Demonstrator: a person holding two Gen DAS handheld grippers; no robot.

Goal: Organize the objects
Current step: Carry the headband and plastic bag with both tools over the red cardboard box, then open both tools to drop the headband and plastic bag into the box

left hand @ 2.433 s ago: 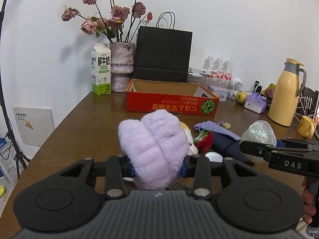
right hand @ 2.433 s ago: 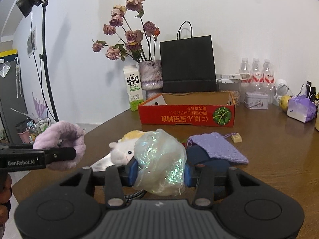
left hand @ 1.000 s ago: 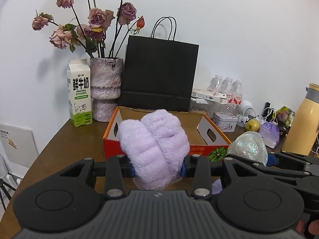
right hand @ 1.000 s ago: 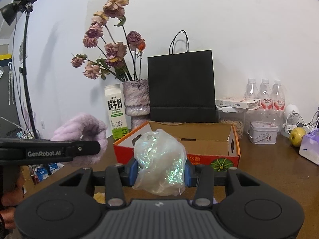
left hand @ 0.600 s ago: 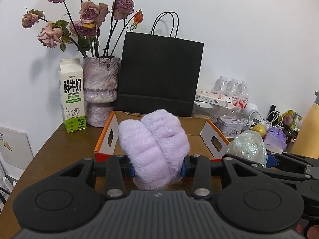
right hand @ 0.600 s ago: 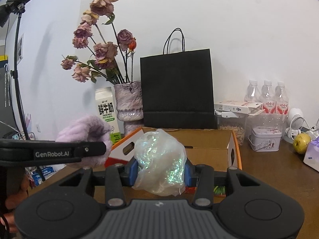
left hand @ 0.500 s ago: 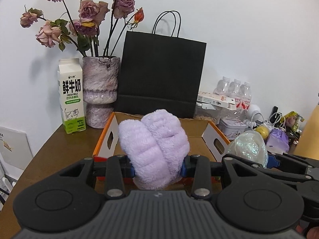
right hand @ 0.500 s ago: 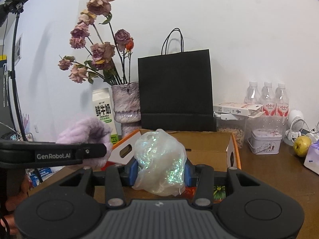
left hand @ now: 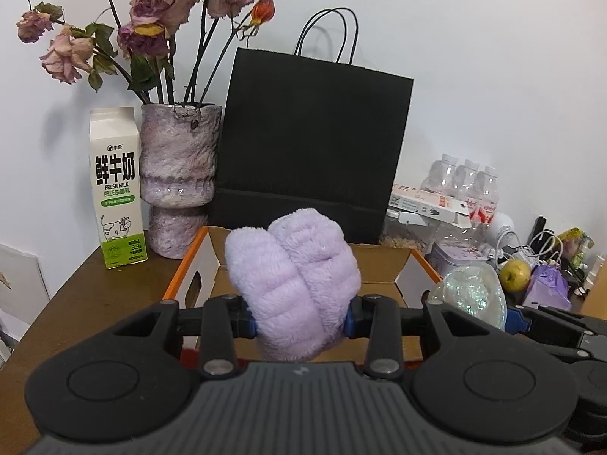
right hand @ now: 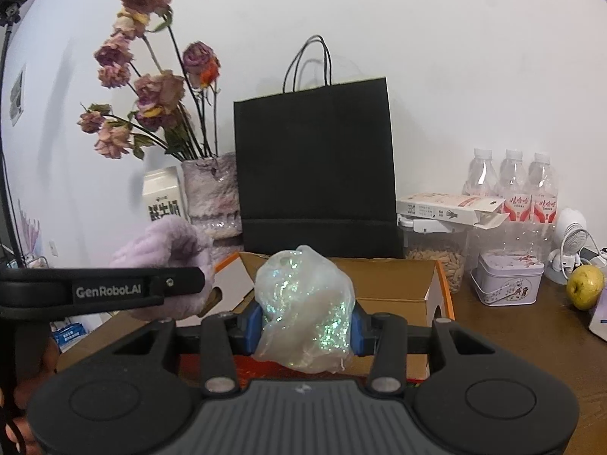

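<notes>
My left gripper (left hand: 299,320) is shut on a fluffy lilac plush (left hand: 294,280), held just above the near wall of an open orange cardboard box (left hand: 383,271). In the right wrist view my right gripper (right hand: 305,328) is shut on a glittery translucent pouch (right hand: 305,303), also at the box's (right hand: 394,280) near edge. The pouch (left hand: 474,294) shows at the right of the left wrist view. The plush (right hand: 167,250) and the left gripper's finger (right hand: 114,290) appear at the left of the right wrist view. The box floor is mostly hidden.
Behind the box stand a black paper bag (left hand: 315,144), a vase of dried roses (left hand: 178,178) and a milk carton (left hand: 115,189). To the right are water bottles (right hand: 510,185), a tin (right hand: 508,280), a jar and an apple (right hand: 584,286). A hand (right hand: 34,364) grips the left tool.
Both grippers have carried their loads from the table's front toward the box, which now looms close; the toys left on the table have dropped out of view. Both grips are unchanged.
</notes>
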